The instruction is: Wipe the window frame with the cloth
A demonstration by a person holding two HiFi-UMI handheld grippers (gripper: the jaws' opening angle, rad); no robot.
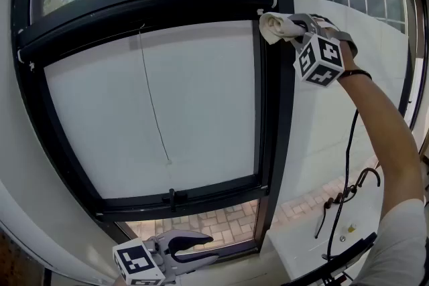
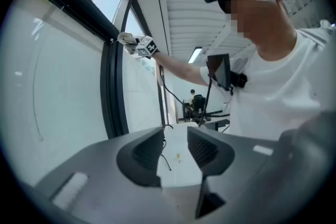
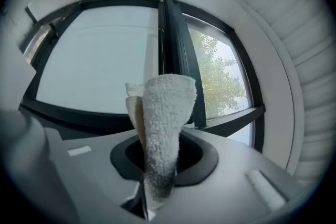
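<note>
Here, right tongs clamp the cloth at the window frame; left tongs hang released, empty.

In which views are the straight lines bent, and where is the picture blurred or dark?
Head view: the lens bows the straight window frame into curves. Left gripper view: the left tool, close to the lens, looks soft, and the corners are black. Right gripper view: the cloth is sharp at the top and shadowed at its lower end.

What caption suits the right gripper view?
Right gripper shut on a folded white terry cloth, held before the black metal window frame.
</note>
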